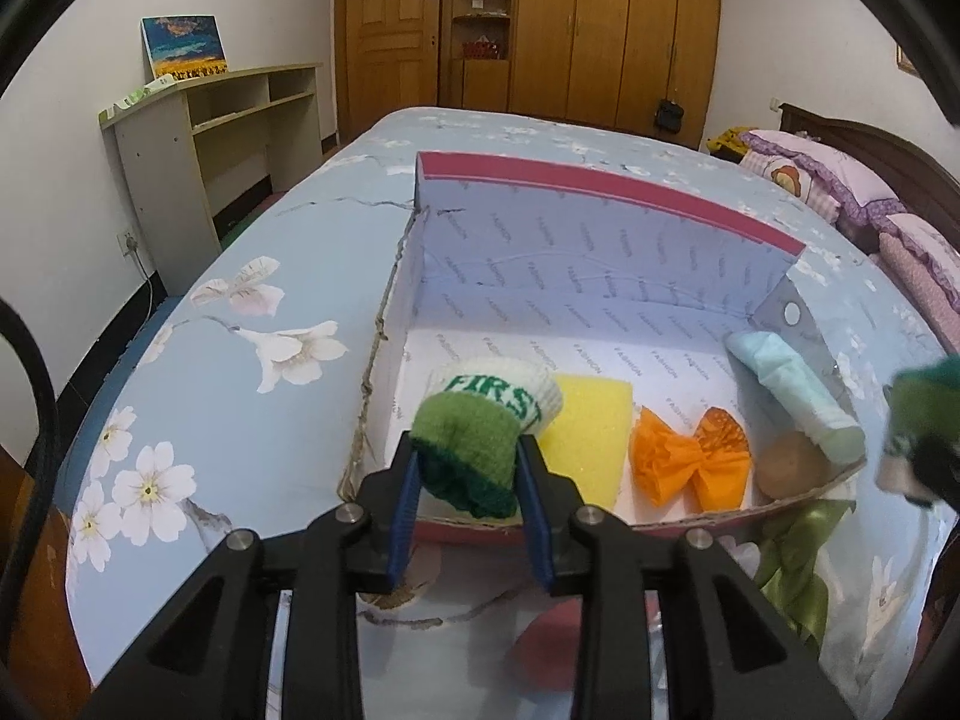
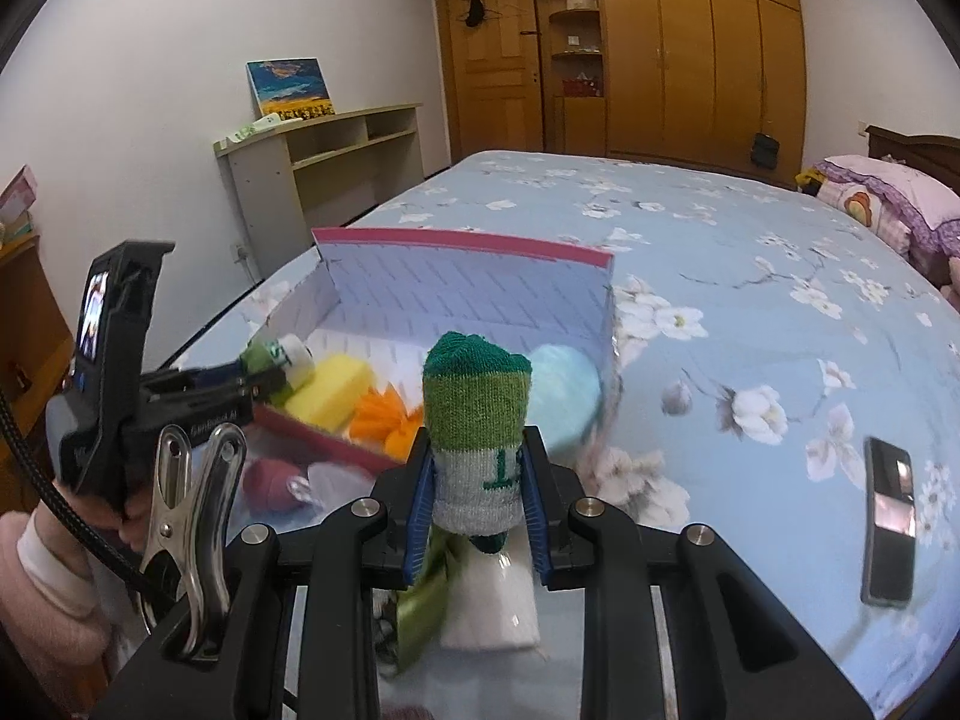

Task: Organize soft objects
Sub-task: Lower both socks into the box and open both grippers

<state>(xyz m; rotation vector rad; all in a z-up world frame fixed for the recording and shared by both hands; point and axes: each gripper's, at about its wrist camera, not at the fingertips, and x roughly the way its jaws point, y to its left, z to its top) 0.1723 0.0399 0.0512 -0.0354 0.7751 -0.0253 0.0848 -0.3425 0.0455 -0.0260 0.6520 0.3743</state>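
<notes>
Open cardboard box on the flowered bed. Left hand-held gripper pinches a rolled green-and-white sock over the box's near-left corner — beside the yellow sponge. Right hand-held gripper — pads clamped on a matching sock at the near wall.

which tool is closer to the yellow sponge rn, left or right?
Left. The left tool, shut on a rolled sock, is right beside the yellow sponge in the box. The right tool with its sock is outside the box.
</notes>
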